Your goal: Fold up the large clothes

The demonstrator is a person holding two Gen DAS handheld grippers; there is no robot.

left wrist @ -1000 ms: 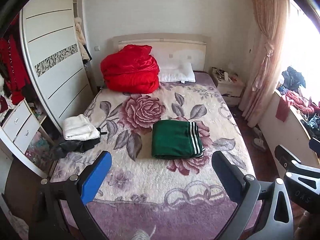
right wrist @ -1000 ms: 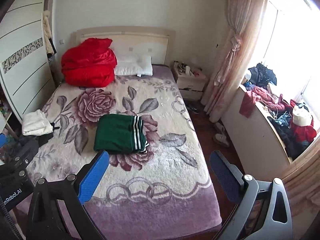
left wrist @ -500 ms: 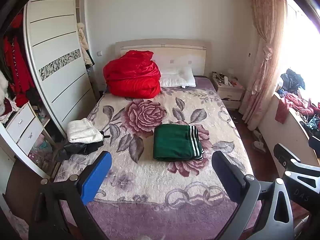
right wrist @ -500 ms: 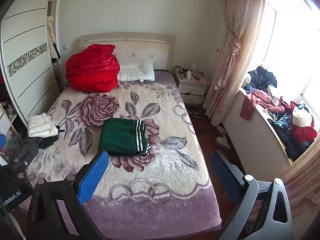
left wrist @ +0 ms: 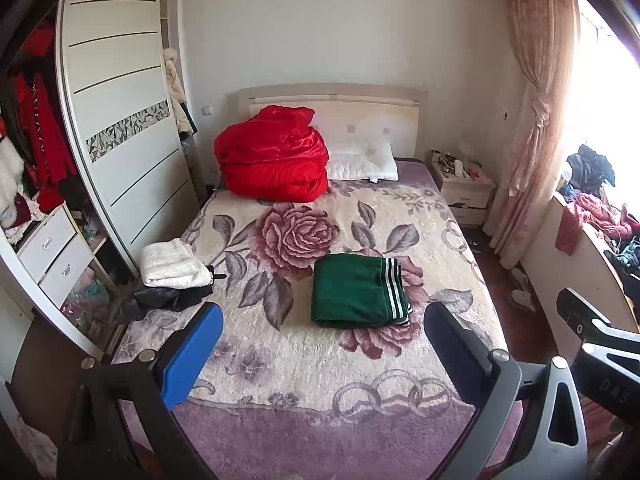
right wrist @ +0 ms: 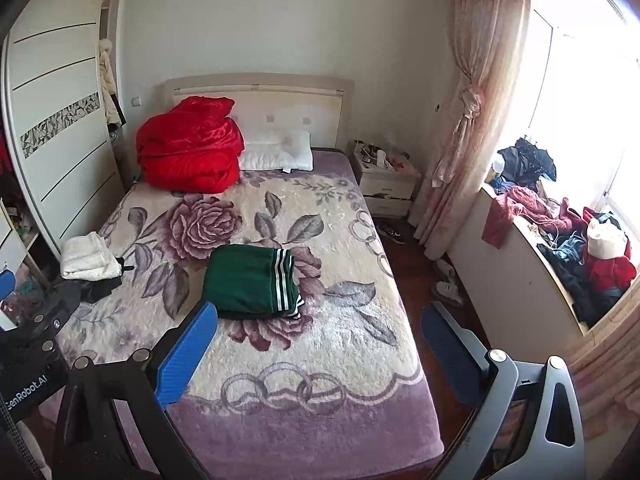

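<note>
A folded green garment with white stripes [left wrist: 358, 290] lies in the middle of the flowered bed cover [left wrist: 320, 364]; it also shows in the right wrist view [right wrist: 252, 278]. My left gripper [left wrist: 320, 338] is open and empty, held well back from the garment above the foot of the bed. My right gripper [right wrist: 320, 338] is open and empty too, above the foot of the bed, with the garment ahead on its left. A folded white cloth [left wrist: 172, 262] lies on a dark garment [left wrist: 172, 298] at the bed's left edge.
A red quilt [left wrist: 272, 160] and a white pillow [left wrist: 362, 160] sit at the headboard. A wardrobe [left wrist: 120, 128] stands to the left, a nightstand [left wrist: 464, 188] and curtain [left wrist: 536, 100] to the right. A ledge piled with clothes [right wrist: 560, 240] runs along the window.
Both grippers have drawn back and up from the bed, so the bed and the green garment look smaller and farther away. The garment has not moved.
</note>
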